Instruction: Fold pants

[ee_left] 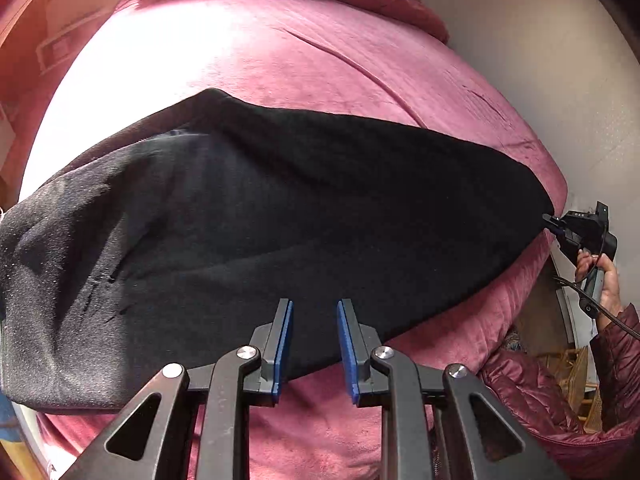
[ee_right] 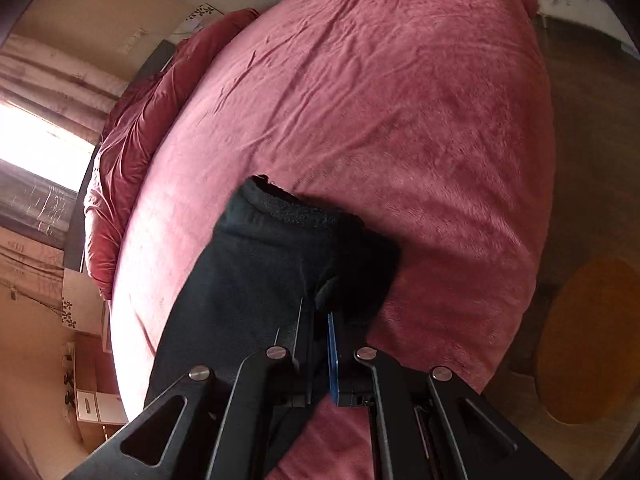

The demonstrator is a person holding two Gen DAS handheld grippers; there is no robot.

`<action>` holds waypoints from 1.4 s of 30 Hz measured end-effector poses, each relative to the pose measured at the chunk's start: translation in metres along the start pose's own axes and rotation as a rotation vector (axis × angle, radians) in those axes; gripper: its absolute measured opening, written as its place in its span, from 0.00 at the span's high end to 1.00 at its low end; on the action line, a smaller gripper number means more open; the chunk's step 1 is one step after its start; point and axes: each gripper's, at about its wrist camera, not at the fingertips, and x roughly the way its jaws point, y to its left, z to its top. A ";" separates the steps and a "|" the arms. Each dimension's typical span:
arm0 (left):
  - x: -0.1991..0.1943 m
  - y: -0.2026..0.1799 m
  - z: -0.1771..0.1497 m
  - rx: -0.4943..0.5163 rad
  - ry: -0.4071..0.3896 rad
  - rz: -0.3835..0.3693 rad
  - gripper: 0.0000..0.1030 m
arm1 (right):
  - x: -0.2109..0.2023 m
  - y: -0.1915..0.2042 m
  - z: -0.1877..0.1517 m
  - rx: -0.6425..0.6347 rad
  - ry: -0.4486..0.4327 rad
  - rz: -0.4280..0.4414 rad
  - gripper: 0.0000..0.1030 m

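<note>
- Left gripper: jaws spread, over black pants, gripping nothing.
- Right gripper: jaws pinching pants' edge.
- Pants lie across pink bed.

left tongs: jaws parted, empty, angled down | right tongs: clamped on dark cloth, angled down

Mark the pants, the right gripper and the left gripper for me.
pants (ee_left: 280,208): left wrist view, middle of the black fabric spread on the bed.
right gripper (ee_right: 320,320): right wrist view, fingertips pinching the pants' end.
left gripper (ee_left: 315,308): left wrist view, gap between its parted blue-padded fingers.
</note>
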 end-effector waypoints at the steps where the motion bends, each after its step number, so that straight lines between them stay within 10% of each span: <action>1: 0.001 -0.005 -0.002 0.011 0.007 0.002 0.78 | -0.002 -0.001 0.000 0.000 -0.003 0.001 0.94; 8: 0.019 -0.031 0.003 0.119 0.052 -0.004 0.78 | -0.004 0.004 0.005 -0.039 0.026 -0.008 0.92; 18: 0.027 -0.054 -0.005 0.228 0.049 -0.088 0.69 | -0.016 0.022 -0.059 -0.063 0.176 0.232 0.68; 29: 0.053 -0.070 -0.016 0.300 0.089 -0.112 0.57 | 0.014 0.056 -0.107 -0.117 0.292 0.157 0.61; 40: 0.050 -0.053 -0.013 0.274 0.044 -0.111 0.98 | 0.023 0.075 -0.103 -0.157 0.277 0.114 0.75; 42: 0.046 -0.051 -0.013 0.273 0.036 -0.116 1.00 | 0.023 0.080 -0.103 -0.180 0.268 0.087 0.92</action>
